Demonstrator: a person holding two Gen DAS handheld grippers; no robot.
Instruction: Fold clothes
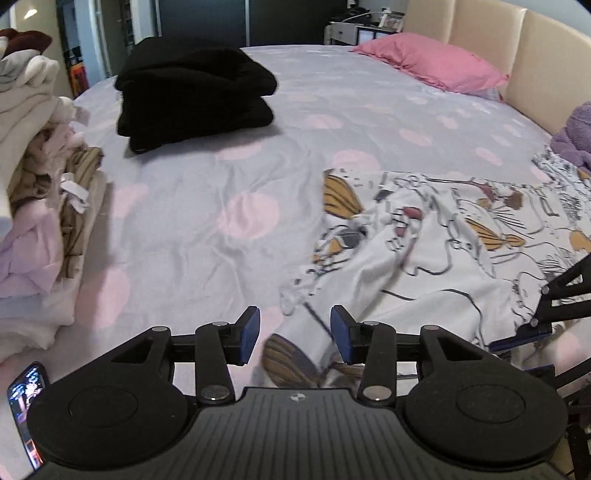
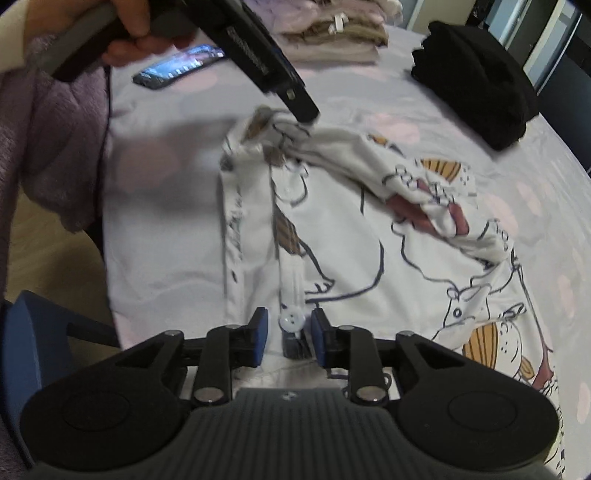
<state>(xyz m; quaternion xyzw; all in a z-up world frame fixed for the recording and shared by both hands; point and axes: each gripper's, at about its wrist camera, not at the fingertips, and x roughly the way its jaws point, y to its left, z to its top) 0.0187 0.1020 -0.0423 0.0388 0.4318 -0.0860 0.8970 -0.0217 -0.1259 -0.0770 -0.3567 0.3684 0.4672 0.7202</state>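
Observation:
A white garment with cartoon prints [image 1: 443,236] [image 2: 351,229] lies spread on the bed. One sleeve [image 1: 332,295] is folded across it, and its cuff end [image 2: 266,125] lies near the collar. My left gripper [image 1: 295,332] stands open over that sleeve, which runs between the jaws without the pads pressing on it. In the right wrist view the left gripper [image 2: 303,109] hangs just above the cuff, held by a hand [image 2: 129,26]. My right gripper [image 2: 290,332] is slightly open astride the button placket, with a white button [image 2: 291,319] between the pads and a gap on each side.
A folded black garment [image 1: 195,96] [image 2: 476,81] sits farther up the spotted sheet [image 1: 207,206]. A stack of folded pale clothes [image 1: 37,184] [image 2: 340,33] and a lit phone [image 1: 26,406] [image 2: 181,66] lie at the bed's edge. A pink pillow [image 1: 432,62] and a purple fluffy fabric [image 1: 576,136] lie by the headboard.

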